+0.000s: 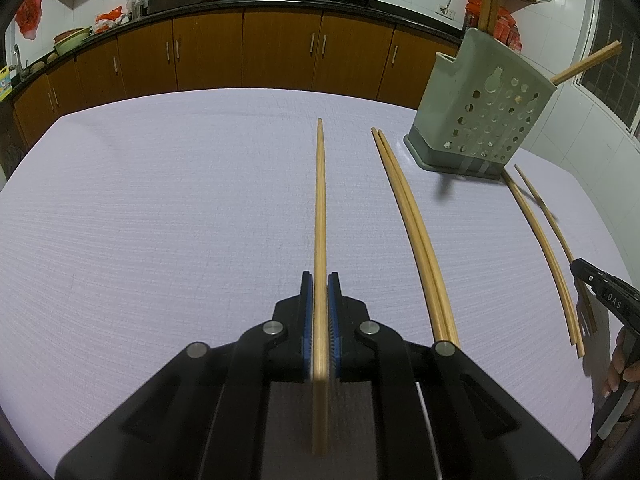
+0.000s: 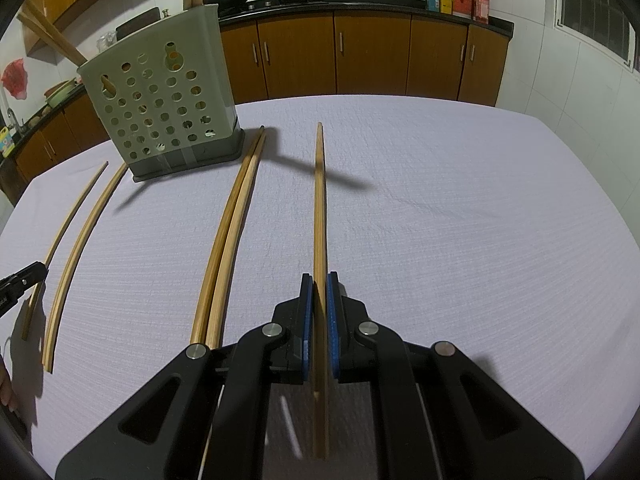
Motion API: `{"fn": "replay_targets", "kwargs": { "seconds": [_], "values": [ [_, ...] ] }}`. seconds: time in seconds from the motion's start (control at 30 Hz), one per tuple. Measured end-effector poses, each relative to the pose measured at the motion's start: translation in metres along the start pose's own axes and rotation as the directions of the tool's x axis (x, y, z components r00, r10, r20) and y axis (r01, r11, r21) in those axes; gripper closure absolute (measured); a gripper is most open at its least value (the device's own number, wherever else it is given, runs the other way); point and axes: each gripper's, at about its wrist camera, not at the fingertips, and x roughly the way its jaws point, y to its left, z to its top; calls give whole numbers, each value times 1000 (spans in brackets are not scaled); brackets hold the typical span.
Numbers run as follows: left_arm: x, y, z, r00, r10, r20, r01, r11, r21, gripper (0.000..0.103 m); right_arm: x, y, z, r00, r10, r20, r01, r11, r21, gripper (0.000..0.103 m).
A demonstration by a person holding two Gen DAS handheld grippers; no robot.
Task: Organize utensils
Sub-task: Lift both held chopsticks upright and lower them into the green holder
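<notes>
My left gripper is shut on a wooden chopstick that points forward above the table. My right gripper is shut on another chopstick, also pointing forward. A green perforated utensil holder stands at the far right in the left wrist view and at the far left in the right wrist view, with chopsticks standing in it. A pair of chopsticks lies on the cloth between me and the holder. The right wrist view also shows a pair lying beside the holder.
The table carries a pale lilac cloth. Two more chopsticks lie at the left of the right wrist view. Wooden kitchen cabinets and a counter with woks stand behind the table. A window is at the right.
</notes>
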Motion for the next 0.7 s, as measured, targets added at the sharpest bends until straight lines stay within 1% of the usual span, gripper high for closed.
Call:
{"fn": "replay_targets", "kwargs": {
  "seconds": [0.27, 0.33, 0.4, 0.43, 0.53, 0.63, 0.7],
  "values": [
    [-3, -3, -4, 1000, 11, 0, -11, 1000, 16, 95, -7, -2, -6, 999, 33, 0, -33, 999, 14, 95],
    [-6, -3, -4, 1000, 11, 0, -11, 1000, 16, 95, -12, 1, -5, 999, 24, 26, -24, 1000, -1, 95],
    [-18, -2, -1, 999, 6, 36, -6, 1000, 17, 95, -25, 1, -2, 997, 30, 73, -30, 1000, -10, 95],
    [-28, -2, 2, 998, 2, 66, -3, 1000, 18, 95, -34, 1, 1, 994, 29, 105, -28, 1000, -13, 95],
    [-51, -3, 14, 990, -6, 141, 3, 1000, 22, 95, -57, 0, 13, 983, 25, 184, -22, 1000, -18, 96],
    [-81, -6, 31, 971, -16, 237, 8, 999, 32, 95, -81, 3, 29, 965, 25, 263, -21, 1000, -21, 96],
    [-95, -8, 39, 960, -22, 279, 12, 999, 38, 95, -95, 6, 41, 951, 31, 309, -24, 999, -24, 96]
  ]
}}
